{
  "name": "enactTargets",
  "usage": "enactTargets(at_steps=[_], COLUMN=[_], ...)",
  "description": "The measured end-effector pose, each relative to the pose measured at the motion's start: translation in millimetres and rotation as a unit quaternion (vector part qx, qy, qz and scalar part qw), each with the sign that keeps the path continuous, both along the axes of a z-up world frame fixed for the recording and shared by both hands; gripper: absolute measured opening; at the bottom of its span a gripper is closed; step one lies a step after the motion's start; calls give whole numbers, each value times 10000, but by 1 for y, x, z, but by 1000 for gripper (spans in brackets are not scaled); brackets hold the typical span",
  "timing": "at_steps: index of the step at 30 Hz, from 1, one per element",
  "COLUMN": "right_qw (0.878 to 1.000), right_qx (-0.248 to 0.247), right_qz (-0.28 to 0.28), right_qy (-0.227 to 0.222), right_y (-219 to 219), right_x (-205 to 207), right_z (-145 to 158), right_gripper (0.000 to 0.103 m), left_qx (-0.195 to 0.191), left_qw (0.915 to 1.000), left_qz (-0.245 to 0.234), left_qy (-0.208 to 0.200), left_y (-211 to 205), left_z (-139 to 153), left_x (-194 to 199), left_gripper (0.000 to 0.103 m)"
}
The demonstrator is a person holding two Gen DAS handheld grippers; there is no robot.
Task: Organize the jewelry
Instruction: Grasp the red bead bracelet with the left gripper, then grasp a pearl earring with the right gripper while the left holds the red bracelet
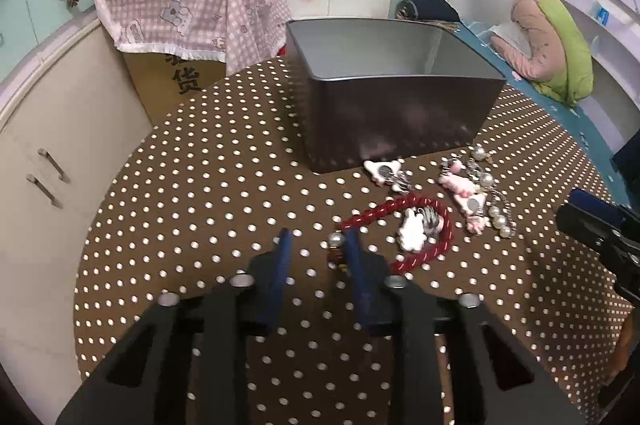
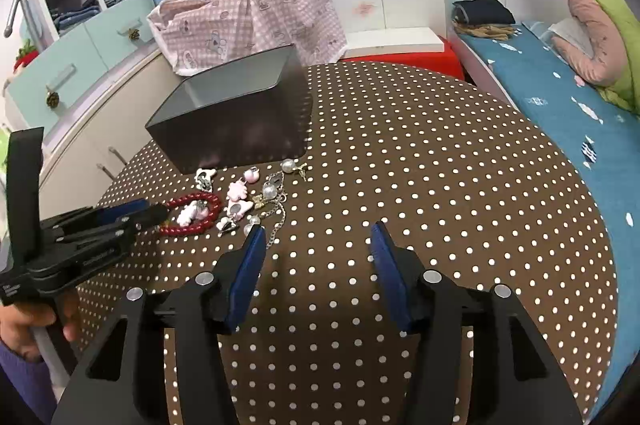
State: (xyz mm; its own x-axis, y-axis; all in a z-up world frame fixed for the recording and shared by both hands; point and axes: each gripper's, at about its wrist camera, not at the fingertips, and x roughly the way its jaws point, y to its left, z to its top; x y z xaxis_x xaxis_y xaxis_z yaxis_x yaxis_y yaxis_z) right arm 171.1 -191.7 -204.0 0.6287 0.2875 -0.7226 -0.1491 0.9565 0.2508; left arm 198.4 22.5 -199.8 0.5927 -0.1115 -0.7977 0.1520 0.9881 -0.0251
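Note:
Jewelry lies on the brown dotted tablecloth [image 1: 200, 193] in front of an open grey tin box [image 1: 400, 113] [image 2: 240, 129]. A red bead bracelet [image 1: 384, 210] [image 2: 192, 227] rings a white charm [image 1: 412, 235]. To its right lie pink charms [image 1: 460, 187] [image 2: 236, 191] and a pearl chain [image 1: 500, 221] [image 2: 276, 217]. My left gripper [image 1: 318, 237] [image 2: 154, 213] sits low at the bracelet's left end. Its pads stand a narrow gap apart, and a pearl [image 1: 335, 239] lies just inside the right pad. My right gripper [image 2: 318, 229] is open over bare cloth, the chain just left of its left finger.
A cardboard box draped with pink checked cloth [image 1: 192, 9] stands behind the table at the left. A cream cabinet [image 1: 48, 145] runs along the left edge. A bed with a blue sheet [image 2: 560, 97] borders the right. A hand [image 2: 24, 321] holds the left gripper's handle.

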Motion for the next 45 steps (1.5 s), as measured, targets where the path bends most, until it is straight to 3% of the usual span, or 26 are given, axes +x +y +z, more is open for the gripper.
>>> enactTargets(at_steps=[1, 5, 13, 18, 26, 28, 36, 37, 40, 45], right_qw=[10000, 10000, 9999, 9997, 9972, 9956, 9903, 9903, 9884, 9912], right_qx=[-40, -66, -55, -165, -538, -661, -1060, -1050, -1177, -947], right_qz=[-3, 33, 105, 196, 519, 667, 891, 911, 952, 920], right_qy=[-3, 16, 13, 36, -10, -29, 76, 67, 80, 52], right_y=[1, 5, 10, 18, 46, 55, 78, 78, 79, 63], right_x=[0, 0, -2, -1, 2, 5, 20, 21, 24, 20], right_z=[0, -1, 0, -1, -5, -5, -12, -11, -11, -2], right_gripper=[54, 54, 54, 53, 53, 44, 27, 19, 10, 10], left_qx=[1, -418, -1293, -1392, -1397, -1375, -1387, -1386, -1385, -1429], left_qw=[10000, 9991, 9890, 9865, 9869, 9875, 9878, 9879, 9879, 9871], left_qz=[11, -38, -451, -451, -349, -323, -279, -285, -312, -355], left_qy=[-29, -41, -554, -737, -729, -695, -646, -639, -624, -623], left_y=[1, 11, 16, 21, 35, 38, 45, 45, 43, 41], left_z=[0, 3, 61, 80, 78, 76, 73, 73, 72, 74], left_x=[0, 1, -17, -30, -48, -51, -54, -54, -53, -51], left_gripper=[6, 6, 6, 6, 7, 7, 7, 7, 7, 7])
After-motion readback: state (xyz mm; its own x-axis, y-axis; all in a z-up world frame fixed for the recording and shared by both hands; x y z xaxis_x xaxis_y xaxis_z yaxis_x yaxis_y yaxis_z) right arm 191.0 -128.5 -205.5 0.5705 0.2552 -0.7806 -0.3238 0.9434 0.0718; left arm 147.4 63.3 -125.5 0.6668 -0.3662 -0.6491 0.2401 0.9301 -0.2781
